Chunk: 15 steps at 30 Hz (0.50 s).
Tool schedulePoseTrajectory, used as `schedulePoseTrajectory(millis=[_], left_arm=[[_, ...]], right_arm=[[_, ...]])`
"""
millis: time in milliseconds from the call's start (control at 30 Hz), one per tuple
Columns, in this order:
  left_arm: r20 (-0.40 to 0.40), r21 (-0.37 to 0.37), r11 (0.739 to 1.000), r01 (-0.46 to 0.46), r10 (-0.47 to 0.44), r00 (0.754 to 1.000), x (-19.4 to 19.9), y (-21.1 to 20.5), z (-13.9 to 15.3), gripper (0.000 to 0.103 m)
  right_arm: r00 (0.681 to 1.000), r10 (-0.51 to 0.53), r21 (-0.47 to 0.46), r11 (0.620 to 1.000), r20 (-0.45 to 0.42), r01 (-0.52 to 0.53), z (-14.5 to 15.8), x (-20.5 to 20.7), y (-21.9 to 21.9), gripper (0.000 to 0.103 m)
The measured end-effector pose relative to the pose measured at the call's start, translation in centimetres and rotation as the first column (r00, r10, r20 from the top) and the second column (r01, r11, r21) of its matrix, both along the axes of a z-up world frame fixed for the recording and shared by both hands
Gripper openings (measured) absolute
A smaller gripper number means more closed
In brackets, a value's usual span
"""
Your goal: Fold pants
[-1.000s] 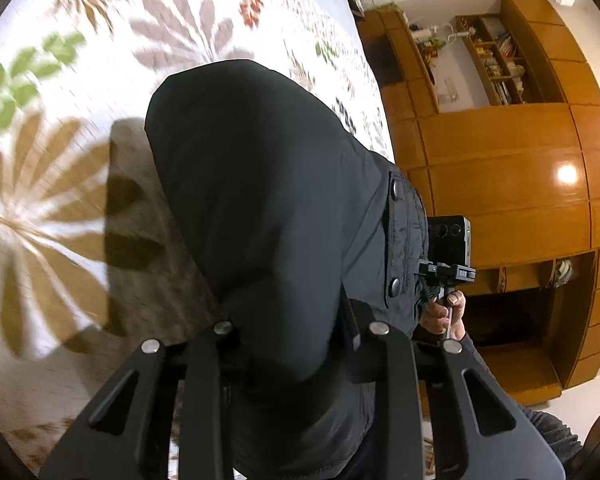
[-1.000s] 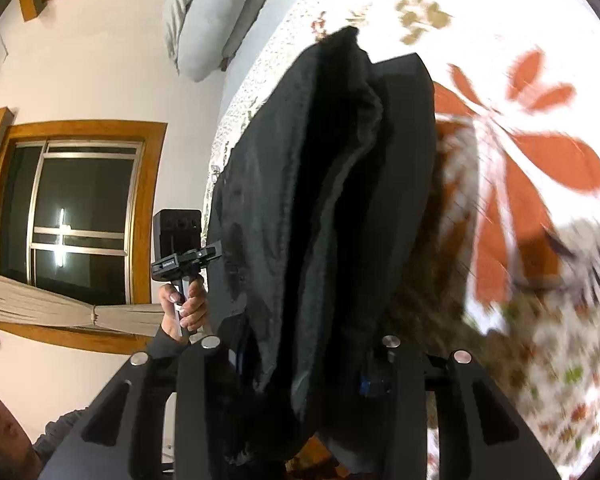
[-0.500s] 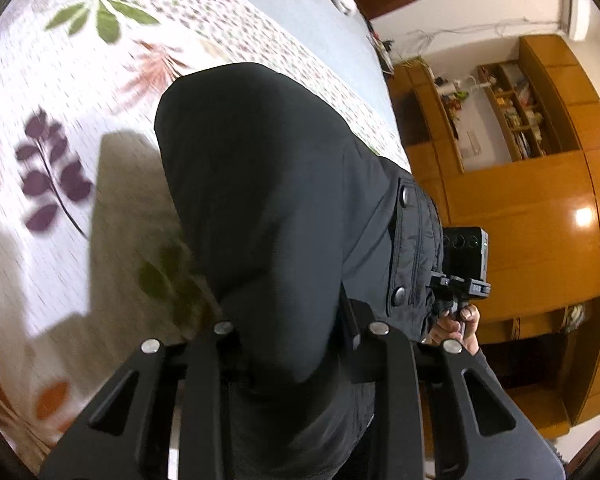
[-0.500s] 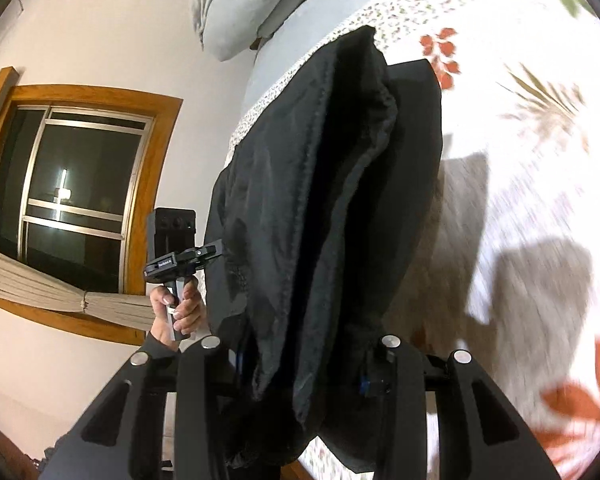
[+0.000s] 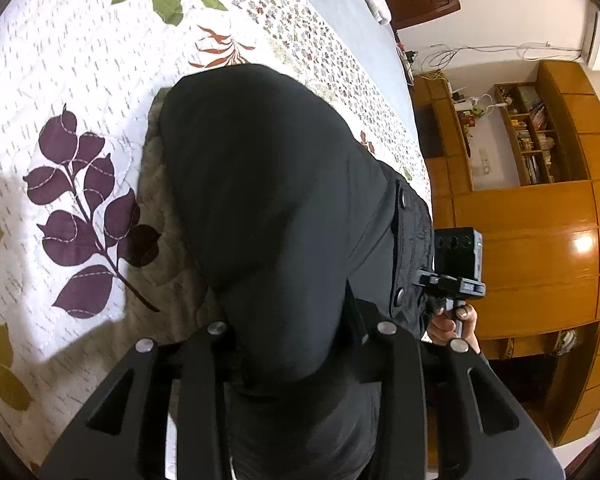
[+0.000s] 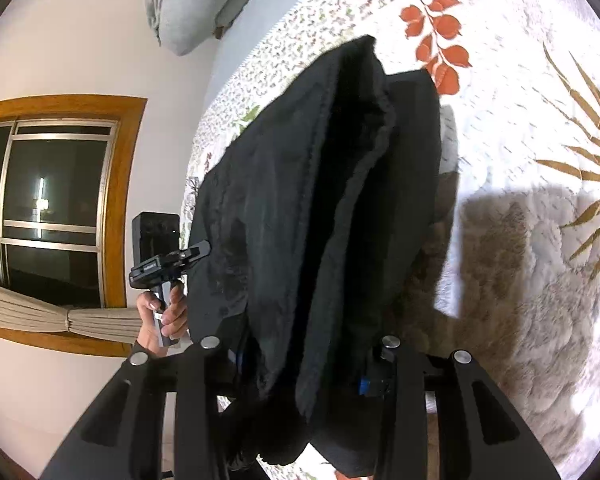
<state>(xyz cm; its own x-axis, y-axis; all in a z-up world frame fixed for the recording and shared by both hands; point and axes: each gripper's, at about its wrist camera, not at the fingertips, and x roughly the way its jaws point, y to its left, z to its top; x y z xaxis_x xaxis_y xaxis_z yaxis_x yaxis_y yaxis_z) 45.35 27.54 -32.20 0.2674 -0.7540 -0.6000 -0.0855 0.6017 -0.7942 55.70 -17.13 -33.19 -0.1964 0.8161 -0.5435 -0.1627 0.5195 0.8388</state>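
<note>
The pants (image 5: 268, 216) are held above the bedspread (image 5: 80, 80) — clamped by both the left gripper (image 5: 296, 344) and the right gripper (image 6: 300, 360) — and next need laying flat.

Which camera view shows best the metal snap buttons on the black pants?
The left wrist view. There the snap buttons sit in a row along one edge of the black pants, lit and sharp. In the right wrist view the pants show only dark folds; no buttons are visible.
</note>
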Motion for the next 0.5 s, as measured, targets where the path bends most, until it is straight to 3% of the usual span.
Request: schedulePoseTrajectory(millis=[67, 200, 267, 400, 467, 500], left_arm=[[-0.004, 0.004, 1.000, 0.000, 0.000, 1.000, -0.2, -0.2, -0.2, 0.038], [-0.014, 0.025, 0.999, -0.022, 0.022, 1.000, -0.6, -0.2, -0.6, 0.049], [-0.007, 0.038, 0.999, -0.031, 0.031, 0.999, -0.9, 0.0, -0.3, 0.052], [0.068, 0.142, 0.987, -0.078, 0.069, 0.995, -2.8, 1.0, 2.9, 0.061], [0.123, 0.227, 0.969, -0.097, 0.070, 0.990, -4.0, 0.8, 4.7, 0.079], [0.149, 0.279, 0.955, -0.099, 0.059, 0.987, -5.0, 0.5, 5.4, 0.079]], right_arm=[[1.000, -0.007, -0.019, 1.000, -0.008, 0.007, -0.3, -0.2, 0.6, 0.046], [1.000, -0.025, -0.053, 0.998, 0.002, 0.025, -1.1, 0.0, 0.6, 0.065], [0.999, -0.042, -0.051, 0.998, 0.007, 0.043, -0.6, -0.3, -0.1, 0.066], [0.992, -0.101, -0.071, 0.992, 0.074, 0.106, 2.0, -0.8, -2.8, 0.069], [0.986, -0.105, -0.080, 0.990, 0.126, 0.115, 3.9, -1.8, -3.9, 0.070], [0.985, -0.102, -0.065, 0.992, 0.137, 0.112, 4.6, -2.4, -4.4, 0.071]])
